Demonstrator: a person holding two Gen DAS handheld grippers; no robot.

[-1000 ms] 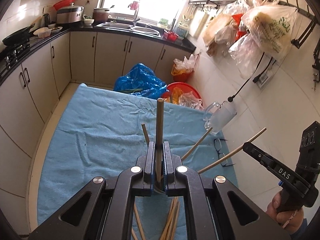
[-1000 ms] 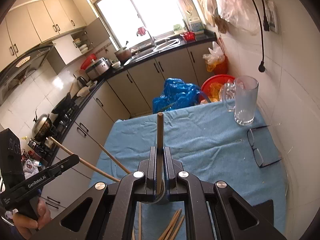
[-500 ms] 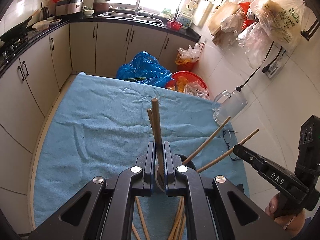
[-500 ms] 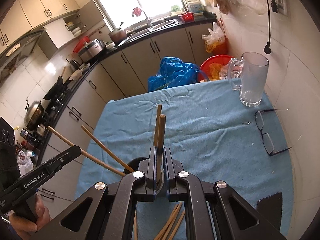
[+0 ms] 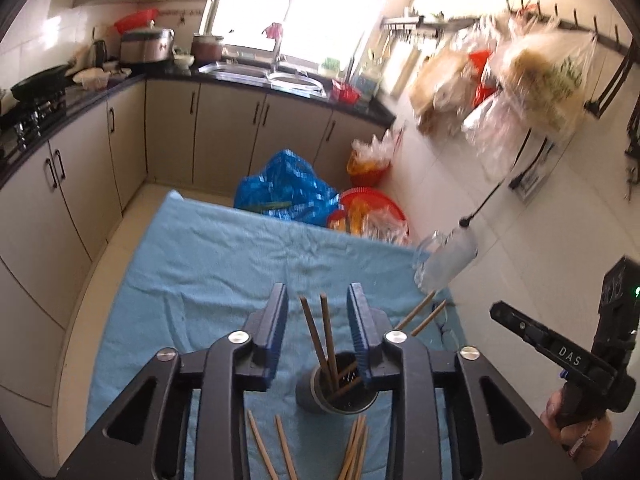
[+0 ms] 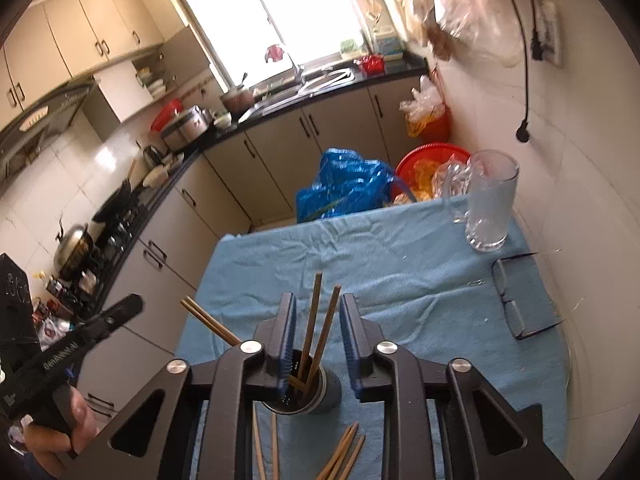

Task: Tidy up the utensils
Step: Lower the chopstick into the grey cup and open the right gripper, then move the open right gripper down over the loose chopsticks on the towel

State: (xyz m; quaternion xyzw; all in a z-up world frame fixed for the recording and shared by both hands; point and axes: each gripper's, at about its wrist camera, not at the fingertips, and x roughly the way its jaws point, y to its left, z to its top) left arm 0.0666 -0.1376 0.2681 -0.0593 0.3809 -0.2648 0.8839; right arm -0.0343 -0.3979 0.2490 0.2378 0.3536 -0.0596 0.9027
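Wooden chopsticks (image 5: 323, 336), four in all, stand in a dark round holder (image 5: 338, 390) on the table's blue cloth (image 5: 224, 256). Half a second ago each gripper clamped one stick upright between closed jaws; now both sticks are released and rest in the holder. Two of them rise near upright, long axes pointing up and slightly away from the cameras, tips just apart in the left wrist view and spread into a narrow V in the right wrist view (image 6: 320, 328). Two more lean out sideways from the holder (image 6: 308, 390), tips toward the glass mug (image 6: 490, 204).

Loose chopsticks (image 5: 354, 446) lie flat on the cloth just in front of the holder, long axes running roughly toward it; a second pair lies beside them (image 5: 272, 444).

Left gripper (image 5: 318, 332): jaws wide apart, flanking the upright sticks, holding nothing. Right gripper (image 6: 318, 340): jaws likewise parted around the sticks, empty.

Eyeglasses (image 6: 520, 304) lie folded open on the cloth near the mug. Blue plastic bag (image 6: 344, 188) sits on the floor beyond the table's far edge.
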